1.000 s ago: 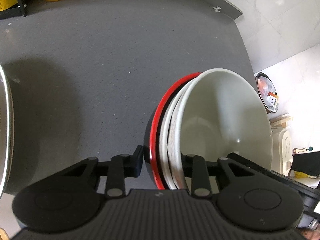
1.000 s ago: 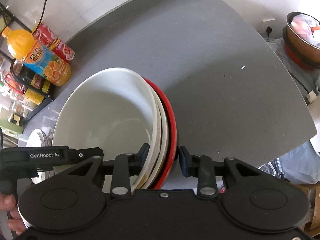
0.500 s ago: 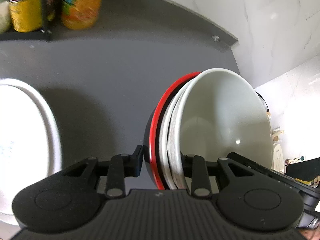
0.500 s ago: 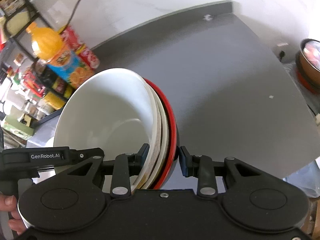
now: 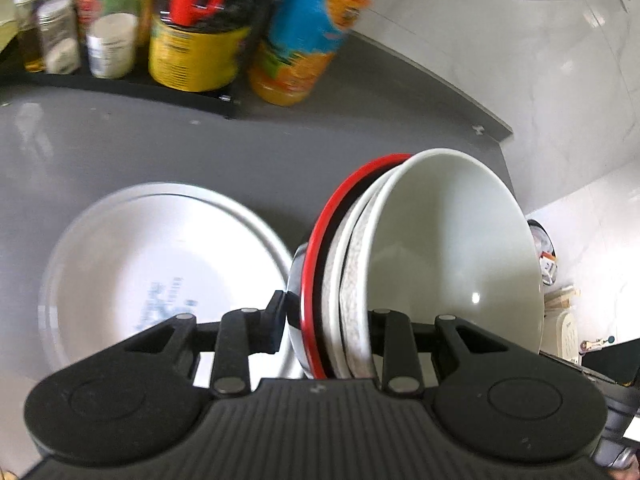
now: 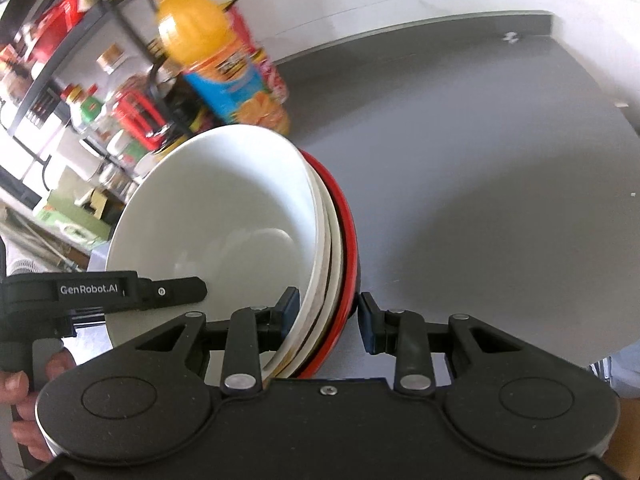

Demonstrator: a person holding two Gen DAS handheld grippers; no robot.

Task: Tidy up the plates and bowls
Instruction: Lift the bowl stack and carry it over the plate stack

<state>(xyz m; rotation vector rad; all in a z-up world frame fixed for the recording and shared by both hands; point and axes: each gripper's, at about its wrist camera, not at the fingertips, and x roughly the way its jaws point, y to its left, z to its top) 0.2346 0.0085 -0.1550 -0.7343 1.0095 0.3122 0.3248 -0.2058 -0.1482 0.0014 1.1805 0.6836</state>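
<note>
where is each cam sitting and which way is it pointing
Left wrist: on the left claw, looking forward along its fingers at the bowl stack, white plate, countertop, bottles.
Right wrist: on the right claw, facing the bowl stack from its opposite side; a hand shows.
Shared: stack, juice bottle, countertop.

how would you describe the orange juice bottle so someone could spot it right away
On the grey countertop, look to the back edge by the white marble wall, just right of the black condiment rack. The orange juice bottle stands there, outside the rack. It is the one with orange liquid and a blue fruit-printed label, beside the yellow-labelled jar.
</note>
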